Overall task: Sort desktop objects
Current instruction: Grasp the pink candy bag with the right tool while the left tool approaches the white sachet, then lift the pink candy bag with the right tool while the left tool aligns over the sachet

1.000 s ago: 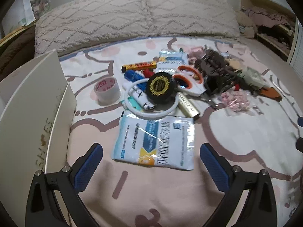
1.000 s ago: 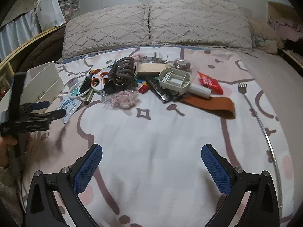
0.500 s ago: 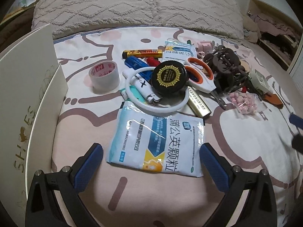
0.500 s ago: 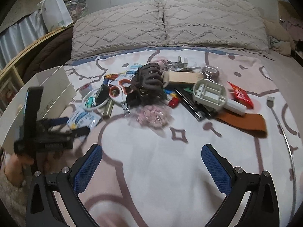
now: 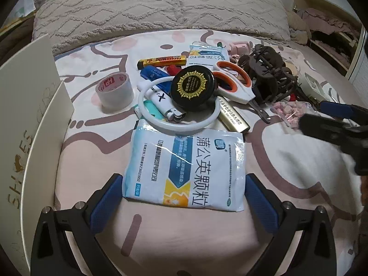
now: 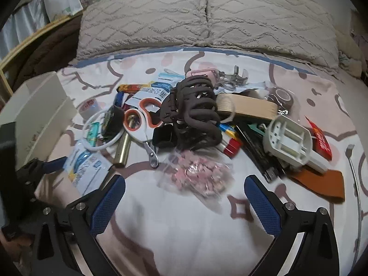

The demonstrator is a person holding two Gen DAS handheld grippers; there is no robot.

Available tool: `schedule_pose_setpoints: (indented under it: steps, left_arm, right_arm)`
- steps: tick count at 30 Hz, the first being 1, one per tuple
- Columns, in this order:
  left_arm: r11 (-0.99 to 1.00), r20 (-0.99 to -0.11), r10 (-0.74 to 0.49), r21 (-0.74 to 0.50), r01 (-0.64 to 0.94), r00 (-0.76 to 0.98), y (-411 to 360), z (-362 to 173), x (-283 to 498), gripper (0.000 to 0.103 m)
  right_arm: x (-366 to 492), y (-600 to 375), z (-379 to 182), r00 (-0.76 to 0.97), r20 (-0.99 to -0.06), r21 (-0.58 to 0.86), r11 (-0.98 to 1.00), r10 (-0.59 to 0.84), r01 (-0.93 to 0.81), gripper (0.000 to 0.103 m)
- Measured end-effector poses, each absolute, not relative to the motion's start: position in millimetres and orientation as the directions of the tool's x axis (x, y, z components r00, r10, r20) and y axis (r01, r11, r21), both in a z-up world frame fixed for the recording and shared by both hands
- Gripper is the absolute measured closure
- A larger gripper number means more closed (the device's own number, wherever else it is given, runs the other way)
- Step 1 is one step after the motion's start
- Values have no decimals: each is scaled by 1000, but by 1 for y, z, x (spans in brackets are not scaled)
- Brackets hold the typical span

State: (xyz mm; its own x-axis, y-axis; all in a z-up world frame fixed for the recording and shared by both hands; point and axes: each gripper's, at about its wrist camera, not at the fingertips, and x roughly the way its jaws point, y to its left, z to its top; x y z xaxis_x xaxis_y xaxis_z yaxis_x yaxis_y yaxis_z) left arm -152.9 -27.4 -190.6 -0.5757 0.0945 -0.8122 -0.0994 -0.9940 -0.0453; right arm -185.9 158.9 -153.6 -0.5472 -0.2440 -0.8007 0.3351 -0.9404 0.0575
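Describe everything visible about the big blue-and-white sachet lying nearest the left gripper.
The sachet is a flat, glossy plastic pouch, white and pale blue with a darker blue arrow, a yellow patch and large dark Chinese characters. It looks sealed, with a light crease across it. It lies flat on the patterned bedsheet, its near edge between the open jaws of the left gripper, which do not appear to press it. The white ring overlaps its far edge.

Bag of pink pieces is blurred; contents unclear.
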Motion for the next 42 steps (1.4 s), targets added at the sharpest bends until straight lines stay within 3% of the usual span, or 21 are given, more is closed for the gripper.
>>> schedule_pose_setpoints:
  steps: [4,6,7,11,25,35,42]
  left_arm:
    - [-994,-813,97,-52,-94,-574,-27,-192,-153,0]
    - [-994,-814,101,-58,-94,-572,-28,-192,-154,0]
    - [-994,-814,105,-63,-93,-571,-29,-192,-154,0]
    - [-993,-812,114,-74,-93,-572,-30,-191,-153,0]
    - [-984,-793,175,-153,-87,-584,-37,-187,-149,2]
    - [-985,-792,174,-145,-97,-585,-31,-184,-144,11]
    - [-983,-807,172,-100,-155,-565,-10,-182,-127,12]
  right_arm:
    - [-193,150,-163,-565,-804,-22,-940,-186,341,18]
    - [-196,150,-167,-578,-799,-59,-936,-164,347,31]
    - [-197,151,-168,-584,-797,-71,-936,-155,345,43]
    - [-194,157,-169,-593,-788,-90,-922,-165,377,54]
    - [-123,173,-170,-547,-789,-41,-865,-279,501,60]
    - [-79,192,-165,-486,-795,58,-844,-362,533,60]
    - [-61,208,-167,-465,-801,95,-847,-377,523,60]
